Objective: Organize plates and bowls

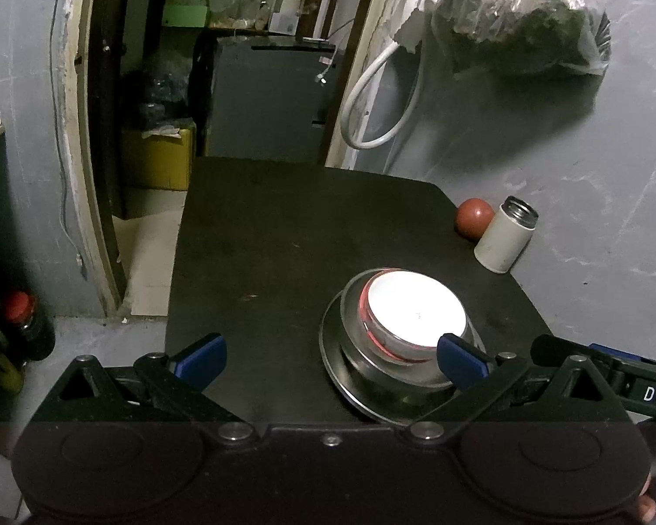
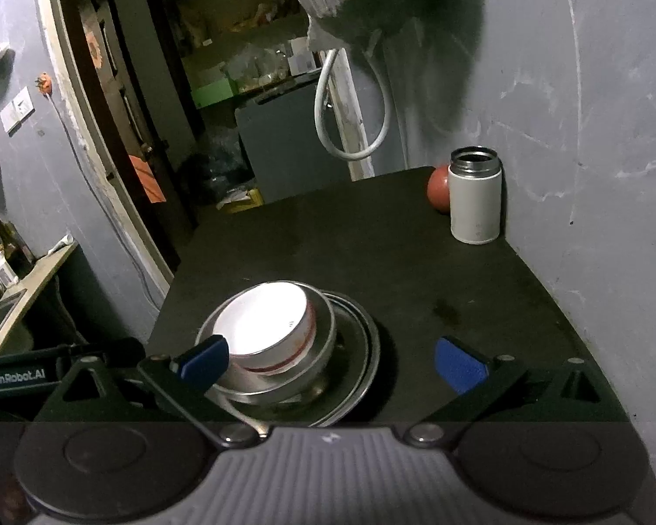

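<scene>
A stack stands on the black table (image 1: 284,240): a steel plate (image 1: 341,376) at the bottom, a steel bowl (image 1: 363,350) on it, and a white bowl with a red band (image 1: 415,310) nested on top. The same white bowl (image 2: 262,323), steel bowl (image 2: 323,341) and steel plate (image 2: 363,350) show in the right wrist view. My left gripper (image 1: 330,361) is open, its right fingertip (image 1: 461,361) in front of the stack. My right gripper (image 2: 332,361) is open too, its left fingertip (image 2: 203,361) against the near side of the stack. Neither holds anything.
A white flask with an open steel mouth (image 1: 505,236) and a red ball (image 1: 473,218) stand at the table's far right by the grey wall. A plastic bag (image 1: 520,17) and a white hose (image 1: 371,100) hang above. A doorway with a dark cabinet (image 1: 266,96) lies beyond the table.
</scene>
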